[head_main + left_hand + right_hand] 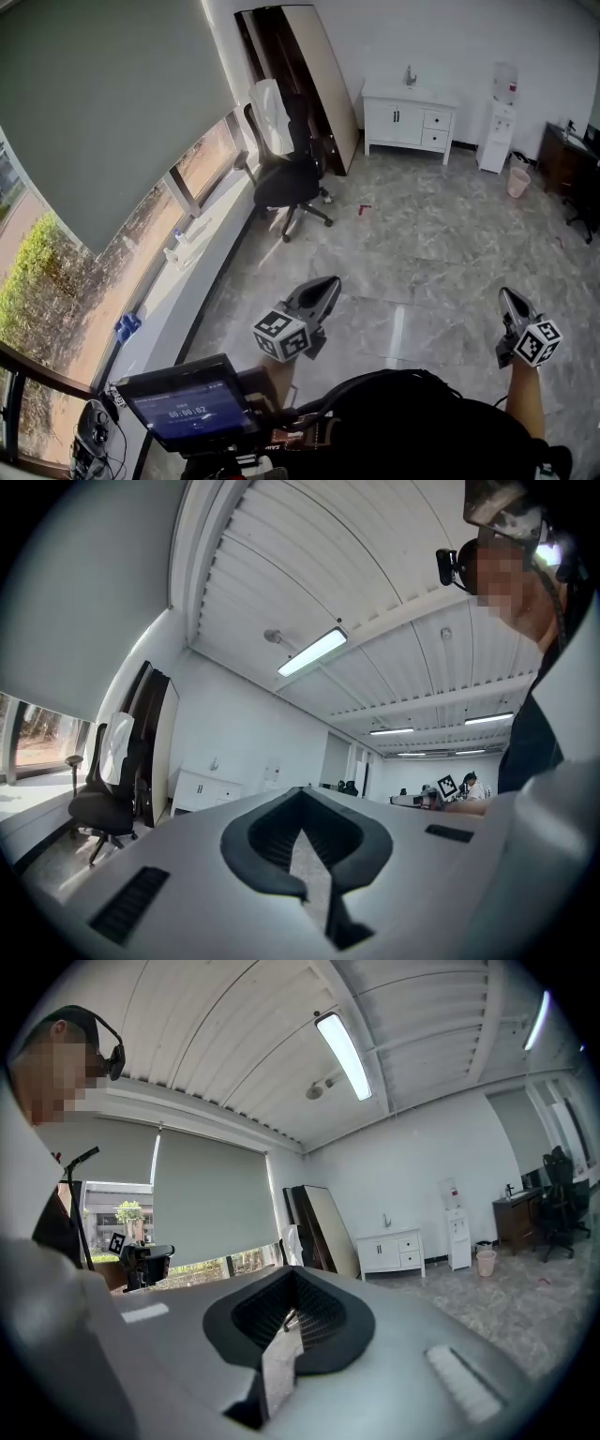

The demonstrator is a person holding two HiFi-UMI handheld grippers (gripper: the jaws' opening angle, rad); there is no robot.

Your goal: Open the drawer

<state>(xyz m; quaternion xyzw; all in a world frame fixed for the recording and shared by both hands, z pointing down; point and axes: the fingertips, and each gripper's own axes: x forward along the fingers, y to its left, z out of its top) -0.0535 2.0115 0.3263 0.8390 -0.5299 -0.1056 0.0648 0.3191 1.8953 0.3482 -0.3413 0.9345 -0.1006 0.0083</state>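
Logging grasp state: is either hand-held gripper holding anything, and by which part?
Nothing is held. The left hand-held gripper and the right hand-held gripper both have jaws together, empty; the drawer cabinet stands across the room, untouched.

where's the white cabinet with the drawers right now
In the head view the white cabinet stands against the far wall, between the leaning panels on its left and the water dispenser on its right.
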